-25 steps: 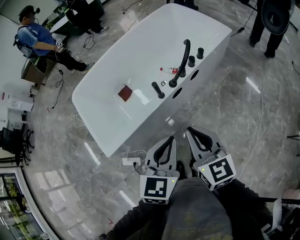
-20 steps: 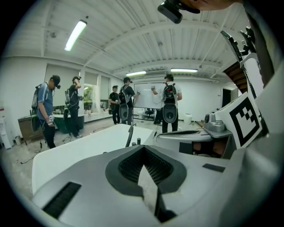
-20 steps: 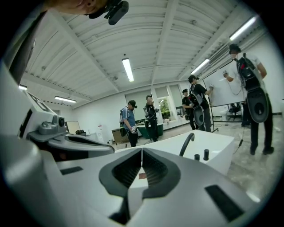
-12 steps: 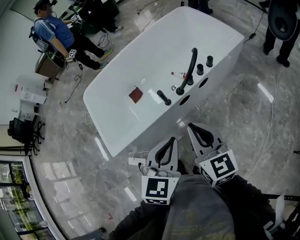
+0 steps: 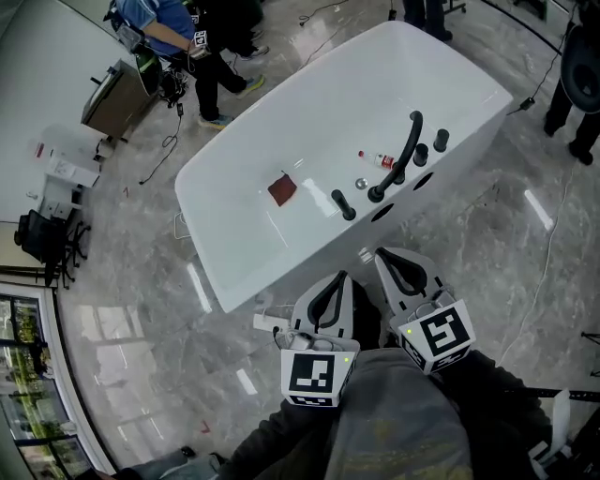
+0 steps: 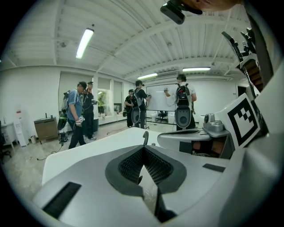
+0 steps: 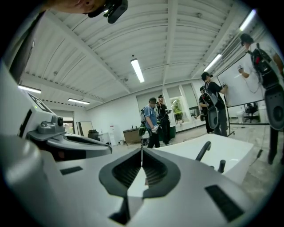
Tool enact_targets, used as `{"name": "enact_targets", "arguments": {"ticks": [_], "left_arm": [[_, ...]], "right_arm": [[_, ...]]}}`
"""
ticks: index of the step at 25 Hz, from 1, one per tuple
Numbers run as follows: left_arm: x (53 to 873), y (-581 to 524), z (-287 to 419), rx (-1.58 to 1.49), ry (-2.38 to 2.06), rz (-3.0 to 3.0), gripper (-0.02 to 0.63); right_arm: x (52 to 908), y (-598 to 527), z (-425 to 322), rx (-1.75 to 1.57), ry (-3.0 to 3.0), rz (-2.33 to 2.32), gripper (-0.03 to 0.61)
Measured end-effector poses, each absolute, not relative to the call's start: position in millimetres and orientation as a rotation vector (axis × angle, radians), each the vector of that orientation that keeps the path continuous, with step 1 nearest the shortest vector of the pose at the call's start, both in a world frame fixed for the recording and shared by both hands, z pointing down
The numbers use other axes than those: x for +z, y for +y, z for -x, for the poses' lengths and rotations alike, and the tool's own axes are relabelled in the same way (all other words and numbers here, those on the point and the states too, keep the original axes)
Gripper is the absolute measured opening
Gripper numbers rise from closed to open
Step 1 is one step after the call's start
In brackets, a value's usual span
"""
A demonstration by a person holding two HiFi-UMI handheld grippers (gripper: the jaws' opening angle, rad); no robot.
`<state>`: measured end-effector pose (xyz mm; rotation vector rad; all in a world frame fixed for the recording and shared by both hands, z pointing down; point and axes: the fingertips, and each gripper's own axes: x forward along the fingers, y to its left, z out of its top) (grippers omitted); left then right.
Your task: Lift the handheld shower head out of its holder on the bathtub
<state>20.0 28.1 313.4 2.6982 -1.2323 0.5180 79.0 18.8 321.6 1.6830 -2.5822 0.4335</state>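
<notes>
The white bathtub (image 5: 244, 253) fills the upper middle of the head view. On its near rim the black handheld shower head (image 5: 343, 204) stands in its holder, left of the curved black spout (image 5: 403, 150) and two black knobs (image 5: 430, 148). Both grippers hover over the floor short of the tub, side by side. My left gripper (image 5: 344, 277) is shut and empty, and so is my right gripper (image 5: 380, 255). In the right gripper view the closed tips (image 7: 142, 150) point at the tub, with the spout (image 7: 203, 150) to their right. In the left gripper view the spout (image 6: 145, 137) shows just above the closed tips (image 6: 143, 149).
Inside the tub lie a dark red square (image 5: 281, 190) and a small bottle (image 5: 377, 159). A white power strip (image 5: 265, 322) with its cable lies on the marble floor beside the tub's near corner. People stand behind the tub at the top left (image 5: 178, 28) and at the right edge (image 5: 583, 66).
The tub has slid rightward and a little lower in the head view, and the people at the top left have shifted with it. Both grippers keep their places in the picture, shut throughout.
</notes>
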Motion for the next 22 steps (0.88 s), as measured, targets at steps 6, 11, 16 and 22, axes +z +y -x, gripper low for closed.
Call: {"name": "enact_targets", "arguments": {"ticks": [6,11,16,22], "left_arm": [[318.9,-4.8,-12.7,0.484,-1.241,-2.650,0.003],[335.5,-31.9,5.2,0.501,-1.239,-2.596,0.003],[348.2,-65.1,20.6,0.484,-1.228,-2.581,0.003],[346.6,-115.0,34.8,0.397,-1.214,-2.580,0.003]], "right_arm": [[327.2,-14.9,-74.6,0.441,-2.552,-1.651,0.005],[345.7,-40.8,-53.5,0.498,-2.539,-1.600,0.005],[356.5,-74.2,-37.6,0.497,-2.527,-1.590,0.005],[347.6,-120.1,-18.3,0.421,-2.532,-1.565,0.005]]}}
